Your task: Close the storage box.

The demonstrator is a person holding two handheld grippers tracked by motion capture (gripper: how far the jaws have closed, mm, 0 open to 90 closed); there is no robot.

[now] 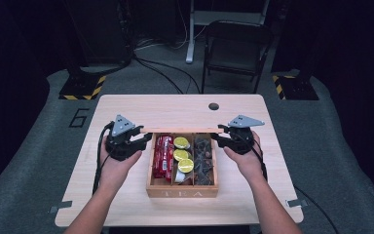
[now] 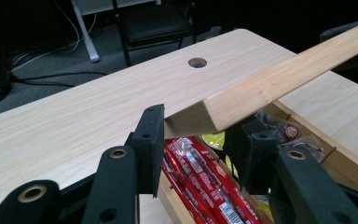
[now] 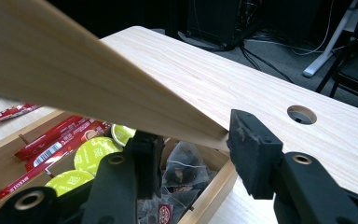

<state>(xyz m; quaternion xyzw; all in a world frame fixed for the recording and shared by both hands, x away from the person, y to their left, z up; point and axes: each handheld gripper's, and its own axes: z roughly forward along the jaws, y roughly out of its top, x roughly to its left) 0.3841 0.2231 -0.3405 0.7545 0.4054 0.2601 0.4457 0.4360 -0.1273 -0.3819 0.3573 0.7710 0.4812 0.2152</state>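
Gripping the wooden lid [image 1: 180, 129] by its two ends above the tea box [image 1: 182, 192] on the surface [image 1: 126, 204], left tool [image 1: 143, 140] and right tool [image 1: 220, 137] both pinch it; stiff, light, smooth, likely slippery.

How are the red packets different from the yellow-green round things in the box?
The red packets are long, thin sticks, while the yellow-green pods are round and flat. The packets lie lengthwise in the left compartment; the pods sit in a row in the middle compartment. The packets carry white print and a barcode; the pods show plain foil-like tops with small marks. Both sit inside the same wooden tea box, under its raised lid.
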